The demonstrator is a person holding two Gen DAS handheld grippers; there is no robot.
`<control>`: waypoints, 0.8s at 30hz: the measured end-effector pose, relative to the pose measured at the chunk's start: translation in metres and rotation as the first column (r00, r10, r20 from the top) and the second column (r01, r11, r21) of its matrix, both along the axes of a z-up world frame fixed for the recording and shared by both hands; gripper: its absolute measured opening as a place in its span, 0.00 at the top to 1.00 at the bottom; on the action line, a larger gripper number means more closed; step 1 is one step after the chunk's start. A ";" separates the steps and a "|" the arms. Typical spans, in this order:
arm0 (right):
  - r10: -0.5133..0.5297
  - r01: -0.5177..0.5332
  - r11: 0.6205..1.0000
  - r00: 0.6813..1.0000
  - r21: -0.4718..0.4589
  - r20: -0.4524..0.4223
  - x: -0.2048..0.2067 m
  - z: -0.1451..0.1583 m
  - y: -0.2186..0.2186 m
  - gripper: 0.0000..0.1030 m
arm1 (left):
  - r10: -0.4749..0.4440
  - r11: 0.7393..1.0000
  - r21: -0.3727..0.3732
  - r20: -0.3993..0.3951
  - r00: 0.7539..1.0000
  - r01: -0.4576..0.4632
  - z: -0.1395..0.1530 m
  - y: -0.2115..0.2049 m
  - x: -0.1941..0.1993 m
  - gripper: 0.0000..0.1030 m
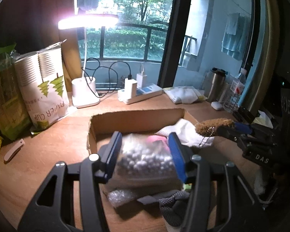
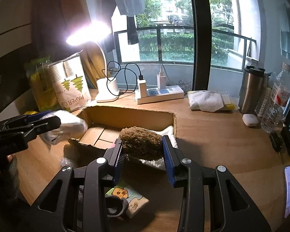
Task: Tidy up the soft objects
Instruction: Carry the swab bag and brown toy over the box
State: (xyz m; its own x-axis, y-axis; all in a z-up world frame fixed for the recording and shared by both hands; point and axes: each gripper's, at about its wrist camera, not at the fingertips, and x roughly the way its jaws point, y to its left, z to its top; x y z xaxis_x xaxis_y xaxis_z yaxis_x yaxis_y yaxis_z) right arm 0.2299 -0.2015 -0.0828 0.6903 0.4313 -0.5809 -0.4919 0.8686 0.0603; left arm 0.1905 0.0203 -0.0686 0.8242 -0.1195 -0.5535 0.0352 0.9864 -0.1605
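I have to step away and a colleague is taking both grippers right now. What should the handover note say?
Left gripper: shut on the bag of small white beads, held over the near left edge of the cardboard box.
Right gripper: shut on the brown fuzzy plush, above the box's right end.
Done: a white fluffy cloth and something pink already lie in the box.
Left: release both held items into the box. A grey knit piece and bubble wrap lie on the desk in front of the box.
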 end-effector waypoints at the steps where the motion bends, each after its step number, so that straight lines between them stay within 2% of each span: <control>1: 0.001 -0.001 1.000 1.000 0.001 -0.001 0.002 0.000 0.000 0.62 | 0.002 1.000 0.000 0.006 1.000 -0.002 0.000 0.001 0.001 0.50; 5: 0.004 -0.004 1.000 1.000 0.005 -0.008 0.011 -0.002 0.001 0.62 | 0.006 1.000 0.020 0.006 1.000 -0.007 -0.003 0.001 0.010 0.50; 14: -0.001 0.001 1.000 0.999 0.008 -0.036 0.025 -0.012 0.000 0.62 | -0.010 0.999 -0.041 -0.122 0.993 0.005 -0.033 0.005 0.020 0.48; 15: -0.001 0.001 1.000 0.999 0.009 -0.037 0.025 -0.012 0.000 0.62 | -0.014 0.999 -0.048 -0.140 0.990 0.008 -0.038 0.003 0.020 0.43; 16: -0.002 0.002 1.000 0.999 0.010 -0.039 0.024 -0.013 -0.001 0.62 | -0.019 0.999 -0.051 -0.152 0.988 0.011 -0.041 0.000 0.019 0.33; 18: -0.001 0.002 1.000 0.999 0.011 -0.040 0.022 -0.013 -0.001 0.62 | -0.033 0.998 -0.060 -0.170 0.985 0.023 -0.048 -0.005 0.018 0.25; 21: -0.002 0.002 1.000 0.999 0.012 -0.041 0.022 -0.014 -0.001 0.62 | -0.059 0.998 -0.050 -0.223 0.973 0.049 -0.060 -0.016 0.019 0.25; 24: -0.002 0.003 1.000 0.999 0.016 -0.042 0.018 -0.015 -0.003 0.62 | -0.080 0.996 -0.062 -0.240 0.968 0.067 -0.065 -0.024 0.019 0.25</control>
State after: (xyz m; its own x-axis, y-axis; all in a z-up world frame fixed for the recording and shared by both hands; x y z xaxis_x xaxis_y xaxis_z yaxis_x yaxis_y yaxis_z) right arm 0.2474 -0.2047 -0.0977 0.6663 0.4388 -0.6029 -0.4863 0.8686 0.0948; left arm 0.2091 -0.0042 -0.1341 0.6548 -0.2090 -0.7264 0.0606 0.9724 -0.2252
